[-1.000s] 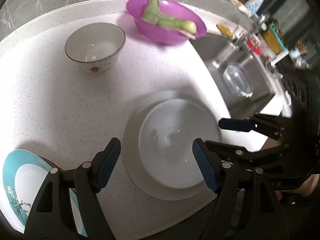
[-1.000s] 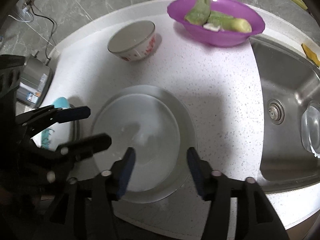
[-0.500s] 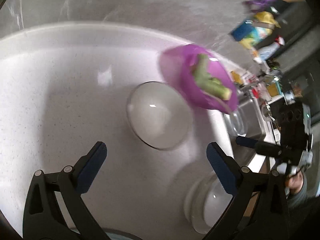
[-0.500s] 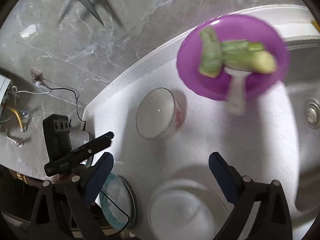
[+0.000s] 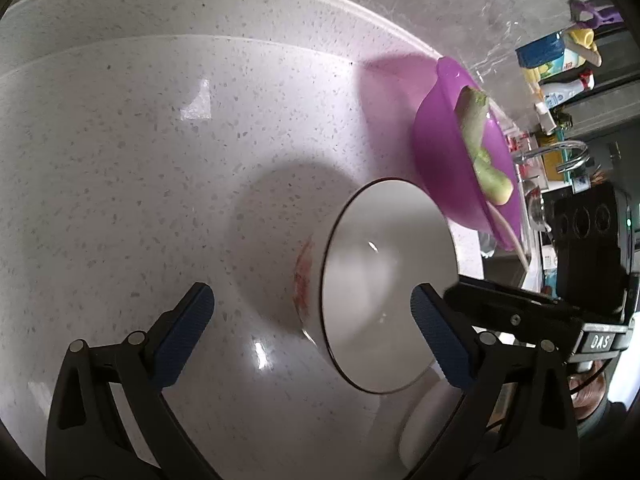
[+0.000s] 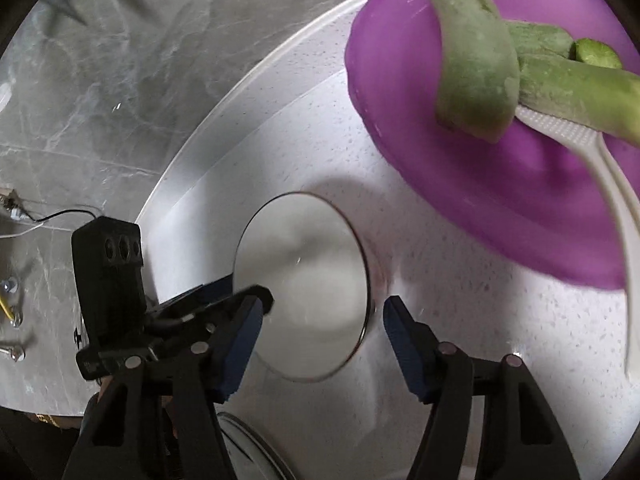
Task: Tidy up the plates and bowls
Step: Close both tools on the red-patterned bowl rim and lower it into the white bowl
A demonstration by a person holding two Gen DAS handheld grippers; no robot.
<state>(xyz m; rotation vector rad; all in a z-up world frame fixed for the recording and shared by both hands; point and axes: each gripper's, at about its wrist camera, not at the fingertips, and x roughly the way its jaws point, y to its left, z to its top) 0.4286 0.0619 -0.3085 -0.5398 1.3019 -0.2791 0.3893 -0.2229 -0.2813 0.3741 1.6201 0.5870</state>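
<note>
A white bowl (image 5: 384, 284) with a red pattern stands on the speckled counter (image 5: 160, 160), and both grippers are at it. My left gripper (image 5: 310, 328) is open and closing. Its right finger (image 5: 436, 332) is at the bowl's right rim, and its left finger is well clear of the wall. In the right wrist view the bowl (image 6: 304, 284) lies just beyond my right gripper (image 6: 322, 344). That gripper is closing, with one finger on each side of the bowl's near rim, and I see no pad pressing. The left gripper's tip (image 6: 260, 296) lies over the bowl's left rim.
A purple bowl (image 6: 500, 200) with green vegetable pieces and a white utensil stands right behind the white bowl, also seen as the purple bowl (image 5: 452, 152). A white plate (image 5: 424, 432) lies near the front edge. A tap (image 5: 560, 152) and bottles (image 5: 560, 60) are at right. A marble wall (image 6: 100, 80) backs the counter.
Both grippers left the stacked plates, moved across the counter towards the wall and came down at the white bowl. Their jaws spread wide on the way and have narrowed since.
</note>
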